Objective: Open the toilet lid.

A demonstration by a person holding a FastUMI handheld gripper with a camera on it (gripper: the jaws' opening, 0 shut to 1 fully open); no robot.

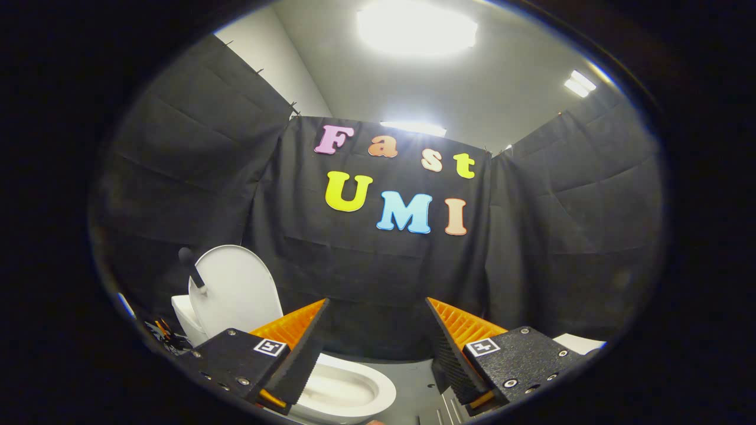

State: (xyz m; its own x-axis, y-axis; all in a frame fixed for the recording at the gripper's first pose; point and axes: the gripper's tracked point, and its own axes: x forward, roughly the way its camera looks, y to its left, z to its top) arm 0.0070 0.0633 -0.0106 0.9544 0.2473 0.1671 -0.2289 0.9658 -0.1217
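Observation:
The white toilet stands low and to the left of my fingers. Its lid (236, 292) is raised, leaning back upright against the tank (184, 317). The open seat and bowl (348, 386) show below, partly behind my left finger (295, 348). My gripper (377, 310) is open, held above the bowl and to the right of the lid, with nothing between its fingers. The right finger (458, 345) stands clear of the toilet. A dark knobbed handle (190, 265) sticks up beside the lid's left edge.
Black cloth walls (366, 265) close the booth behind and on both sides. Grey floor (416, 389) lies right of the bowl. A white object's corner (582, 342) shows at the far right, past my right finger. Bright ceiling lights (416, 26) are overhead.

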